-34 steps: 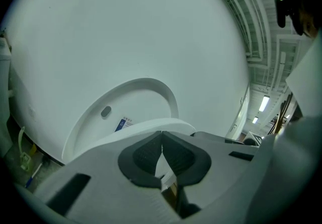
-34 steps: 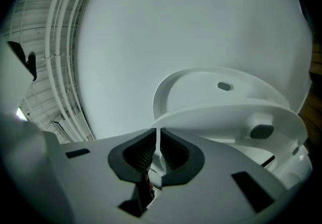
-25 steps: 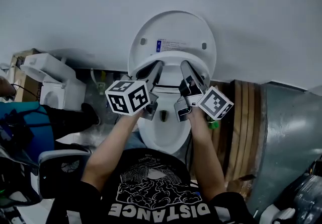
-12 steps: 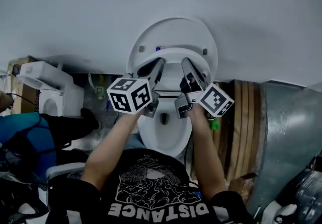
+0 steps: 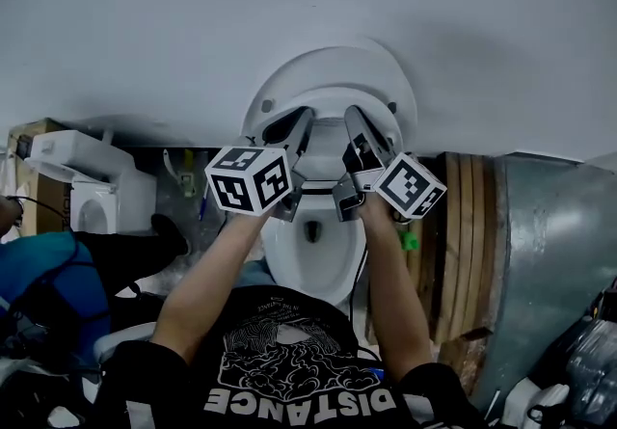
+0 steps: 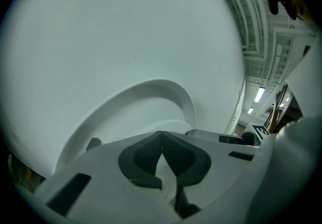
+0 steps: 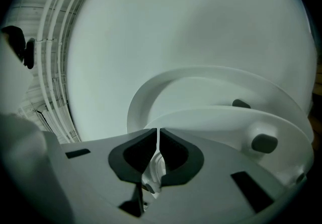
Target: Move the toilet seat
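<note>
A white toilet stands against the wall, its bowl [image 5: 313,258] just ahead of me. The lid [image 5: 333,66] is upright against the wall. The toilet seat [image 5: 328,107] is tilted up steeply, close to the lid. My left gripper [image 5: 307,115] and right gripper [image 5: 351,113] are side by side with their tips at the seat's front edge. In the left gripper view the left gripper [image 6: 161,135] is shut with nothing between its jaws. In the right gripper view the right gripper [image 7: 158,130] is shut too, just under the seat [image 7: 216,122], whose bumper [image 7: 264,142] shows; the lid [image 7: 201,79] is behind.
A second white toilet [image 5: 82,176] sits on the floor at the left, with a blue object [image 5: 39,273] near it. Stacked wooden boards [image 5: 463,225] and a grey metal duct [image 5: 549,254] crowd the right side. The pale wall [image 5: 193,13] is directly behind.
Both grippers have moved up and toward the wall with the seat, which now stands steeper and nearer the lid. The label on the lid is now hidden behind it.
</note>
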{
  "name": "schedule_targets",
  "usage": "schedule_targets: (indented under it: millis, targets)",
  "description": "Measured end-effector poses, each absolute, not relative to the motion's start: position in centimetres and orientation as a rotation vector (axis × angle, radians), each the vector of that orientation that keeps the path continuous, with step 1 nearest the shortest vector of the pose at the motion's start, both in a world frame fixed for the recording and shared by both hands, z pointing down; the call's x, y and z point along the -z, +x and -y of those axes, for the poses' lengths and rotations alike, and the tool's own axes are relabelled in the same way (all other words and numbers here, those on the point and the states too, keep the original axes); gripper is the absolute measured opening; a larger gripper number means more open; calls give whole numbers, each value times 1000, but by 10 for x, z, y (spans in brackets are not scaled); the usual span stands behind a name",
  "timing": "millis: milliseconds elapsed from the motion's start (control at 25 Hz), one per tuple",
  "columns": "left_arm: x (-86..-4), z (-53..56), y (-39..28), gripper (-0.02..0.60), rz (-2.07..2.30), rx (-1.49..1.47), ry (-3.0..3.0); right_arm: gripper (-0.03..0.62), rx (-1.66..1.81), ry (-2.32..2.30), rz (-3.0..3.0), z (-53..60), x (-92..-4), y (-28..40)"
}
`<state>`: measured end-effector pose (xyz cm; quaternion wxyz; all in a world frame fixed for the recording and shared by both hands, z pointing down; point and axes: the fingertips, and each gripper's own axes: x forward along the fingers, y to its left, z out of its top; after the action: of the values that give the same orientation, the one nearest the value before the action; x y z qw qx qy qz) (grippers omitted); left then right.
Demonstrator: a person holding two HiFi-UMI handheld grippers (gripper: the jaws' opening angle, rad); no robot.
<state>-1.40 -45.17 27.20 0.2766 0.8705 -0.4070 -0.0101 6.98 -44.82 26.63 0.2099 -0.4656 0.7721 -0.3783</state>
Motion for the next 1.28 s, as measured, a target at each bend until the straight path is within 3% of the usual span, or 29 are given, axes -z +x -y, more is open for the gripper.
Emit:
schedule_targets:
  millis: [1280]
  targets:
    - [-277, 478, -8, 14, 1078, -23, 2378, 31, 934, -1424, -2298, 468, -265, 59]
